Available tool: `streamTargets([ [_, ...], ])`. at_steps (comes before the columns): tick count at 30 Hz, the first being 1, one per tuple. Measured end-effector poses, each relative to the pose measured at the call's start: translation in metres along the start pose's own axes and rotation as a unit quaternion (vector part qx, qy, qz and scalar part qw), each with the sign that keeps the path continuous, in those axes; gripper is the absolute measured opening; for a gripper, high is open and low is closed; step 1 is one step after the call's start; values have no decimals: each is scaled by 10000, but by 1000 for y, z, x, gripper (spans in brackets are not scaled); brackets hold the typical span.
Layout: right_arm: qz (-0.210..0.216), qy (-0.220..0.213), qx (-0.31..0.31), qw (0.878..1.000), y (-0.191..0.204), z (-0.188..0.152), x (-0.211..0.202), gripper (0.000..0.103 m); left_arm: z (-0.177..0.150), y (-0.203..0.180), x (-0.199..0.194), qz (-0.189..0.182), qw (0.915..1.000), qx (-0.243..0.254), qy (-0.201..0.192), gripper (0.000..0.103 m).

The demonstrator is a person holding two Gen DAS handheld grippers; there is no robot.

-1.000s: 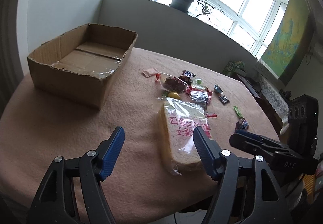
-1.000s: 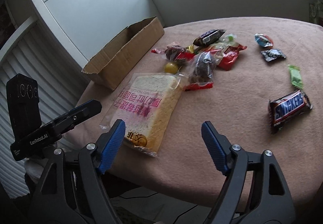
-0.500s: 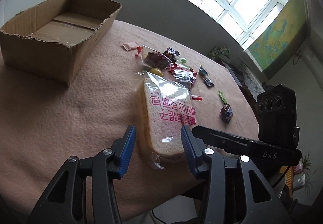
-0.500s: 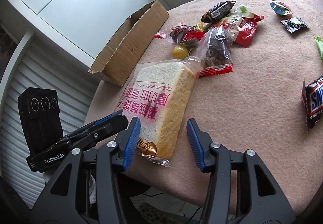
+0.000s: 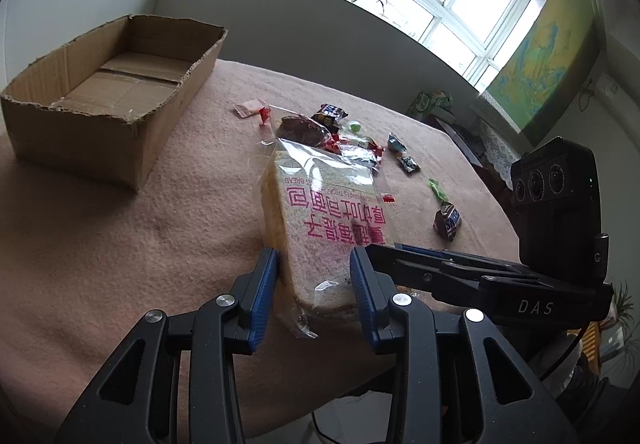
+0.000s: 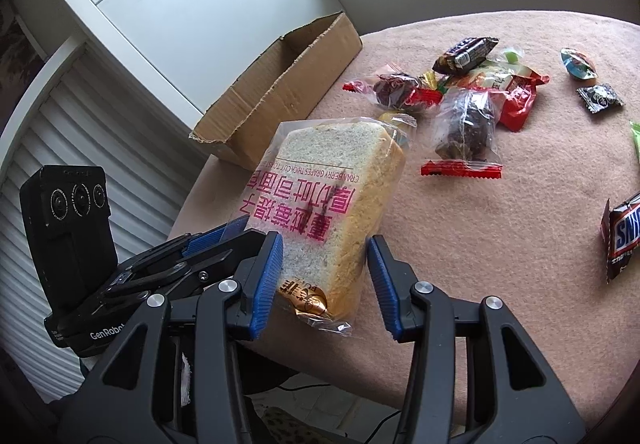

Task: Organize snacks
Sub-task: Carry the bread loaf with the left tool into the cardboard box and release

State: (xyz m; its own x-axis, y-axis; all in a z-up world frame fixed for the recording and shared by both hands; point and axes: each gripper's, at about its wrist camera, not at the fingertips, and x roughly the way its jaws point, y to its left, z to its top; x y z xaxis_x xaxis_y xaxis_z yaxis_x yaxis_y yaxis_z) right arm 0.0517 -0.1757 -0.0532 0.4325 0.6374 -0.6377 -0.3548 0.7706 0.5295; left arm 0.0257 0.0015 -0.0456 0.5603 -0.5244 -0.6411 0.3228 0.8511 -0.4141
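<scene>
a: where's the bread bag (image 5: 328, 220) and which way does it run?

b: it sits at the near edge of the table (image 5: 120, 228), long axis going from the tongs away toward the pile of sweets (image 6: 468, 96). the sealed tail end points at the cameras, and the printed face looks up.

a: and the tongs?

b: both are at that near end. the left gripper (image 5: 314, 284) has the loaf between its blue pads and its jaws are closing, partly open, pads against the plastic. the right gripper (image 6: 324, 268) is pressed on the same end, just beside the left one.

a: textures?

b: clear crinkly plastic over a soft, pale, slab-shaped loaf; fuzzy pink table cloth; a rough open cardboard box (image 5: 104, 92) beyond, to the left.
</scene>
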Motion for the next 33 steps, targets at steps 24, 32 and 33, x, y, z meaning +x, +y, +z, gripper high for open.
streamTargets([
  [24,244,-263,-865,9956,78,113,69,47,77,68,-50,381,9917,-311,-1185,34],
  [32,274,-82,-819,9962,82,129,110,46,92,100,-42,738,9893,-548,-1136,34],
  [33,279,-72,-799,9964,81,131,114,46,93,103,-40,761,9891,-573,-1120,34],
])
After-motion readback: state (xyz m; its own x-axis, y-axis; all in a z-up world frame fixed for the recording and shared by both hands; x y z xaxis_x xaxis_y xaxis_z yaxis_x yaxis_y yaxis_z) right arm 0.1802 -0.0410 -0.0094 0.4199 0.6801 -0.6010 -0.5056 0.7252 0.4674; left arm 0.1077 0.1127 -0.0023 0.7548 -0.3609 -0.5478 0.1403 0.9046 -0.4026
